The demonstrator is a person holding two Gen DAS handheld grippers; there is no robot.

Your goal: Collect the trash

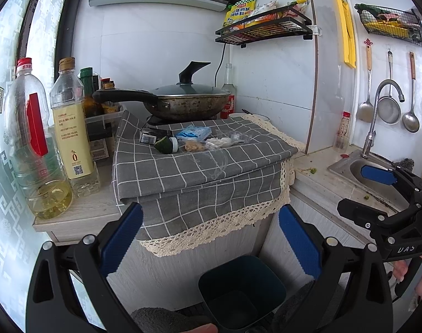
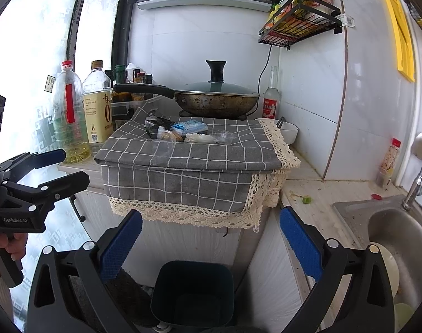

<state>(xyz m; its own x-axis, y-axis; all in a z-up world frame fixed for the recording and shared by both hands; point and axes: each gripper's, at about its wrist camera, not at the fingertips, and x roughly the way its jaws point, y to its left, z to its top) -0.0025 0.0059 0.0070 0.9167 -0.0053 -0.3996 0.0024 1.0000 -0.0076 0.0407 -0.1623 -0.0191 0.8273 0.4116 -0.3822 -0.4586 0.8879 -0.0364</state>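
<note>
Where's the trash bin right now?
The trash bin sits on the floor, low centre in both wrist views, below the lace-edged grey checked cloth and left of the sink.

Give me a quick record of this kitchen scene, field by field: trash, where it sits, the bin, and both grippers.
trash: blue packet, black wrapper, crumpled clear plastic, small scraps
surface: grey checked cloth in front of the lidded wok
bin: dark bin on the floor below, open top
left gripper: open, holding nothing
right gripper: open, holding nothing
</note>
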